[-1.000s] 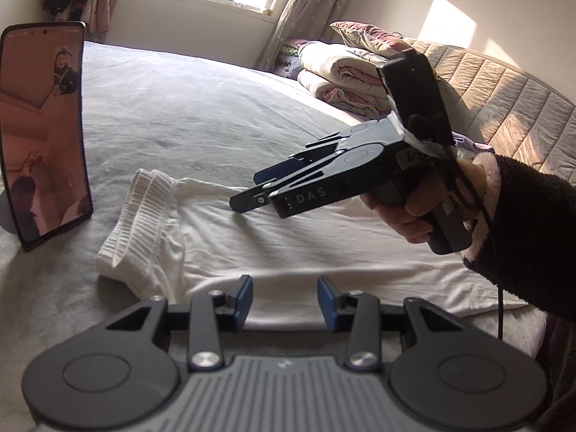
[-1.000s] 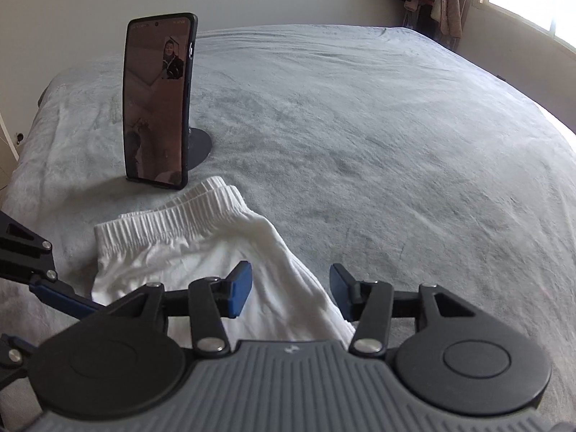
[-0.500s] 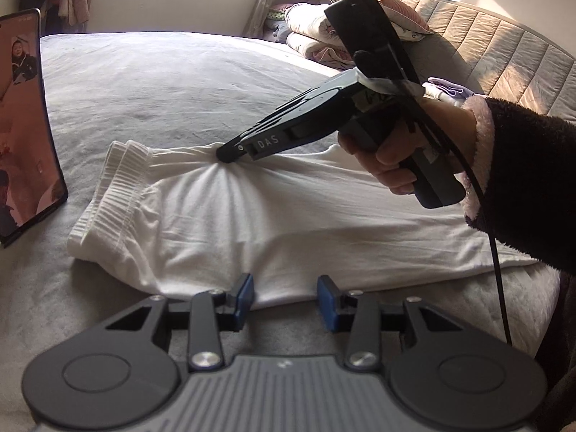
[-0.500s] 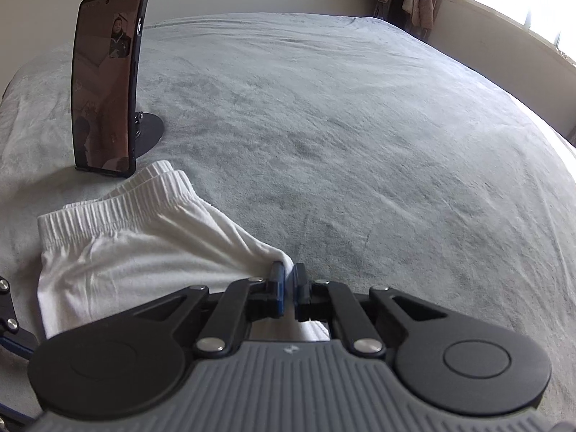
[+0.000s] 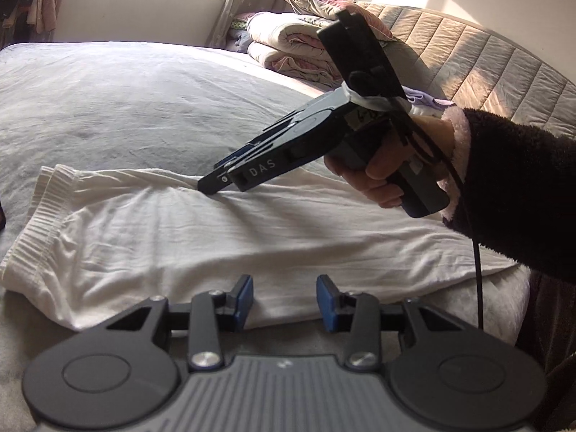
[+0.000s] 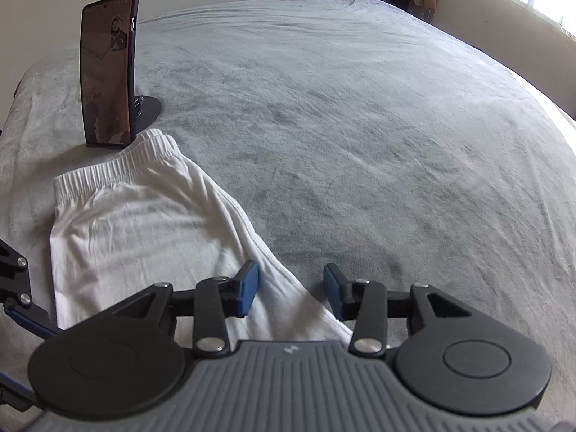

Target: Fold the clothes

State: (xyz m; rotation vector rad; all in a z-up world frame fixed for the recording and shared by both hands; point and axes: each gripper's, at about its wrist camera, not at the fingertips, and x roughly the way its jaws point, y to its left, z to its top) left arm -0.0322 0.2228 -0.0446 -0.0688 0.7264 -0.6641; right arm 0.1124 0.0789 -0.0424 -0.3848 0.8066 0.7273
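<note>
left gripper (image 5: 284, 300): black linkage arms, blue pads, silver screws, ribbed grey housing. right gripper (image 6: 291, 291): same build; side marked "das", white tape, black cable (image 5: 477, 280). sleeve (image 5: 518, 187): dark fleece, pale pink cuff lining.

Bed (image 6: 360, 115) wide open; only phone (image 6: 107, 68) stands beside waistband (image 6: 118, 165)

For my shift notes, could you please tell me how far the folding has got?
Barely begun: the white trousers lie flat on the bed, no crosswise fold visible. The right gripper, jaws just reopened, straddles their far edge without pinching; the left gripper hovers open. All folding remains.
</note>
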